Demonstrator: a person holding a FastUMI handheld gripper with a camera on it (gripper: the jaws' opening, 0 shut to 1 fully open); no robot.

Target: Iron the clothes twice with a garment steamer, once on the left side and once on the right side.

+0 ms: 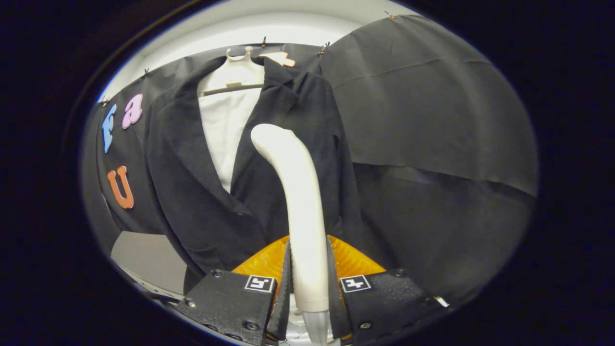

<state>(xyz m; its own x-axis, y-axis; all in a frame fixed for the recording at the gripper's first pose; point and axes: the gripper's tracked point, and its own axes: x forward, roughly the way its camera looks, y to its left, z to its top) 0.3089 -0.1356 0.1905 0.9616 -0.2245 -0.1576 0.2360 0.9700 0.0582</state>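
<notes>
Against the jacket (202, 192), gripper (307, 283) clamps steamer (300, 202)

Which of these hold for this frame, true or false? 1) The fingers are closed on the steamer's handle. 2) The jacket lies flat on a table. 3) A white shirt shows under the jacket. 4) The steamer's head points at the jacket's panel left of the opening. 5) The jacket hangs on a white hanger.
1) True: both fingers press on the steamer handle between them, so the gripper is shut on it.
2) False: the jacket hangs upright against the booth wall.
3) True: a white shirt shows in the jacket's opening.
4) False: its head sits over the panel right of the opening.
5) True: a white hanger holds it at the top.
</notes>
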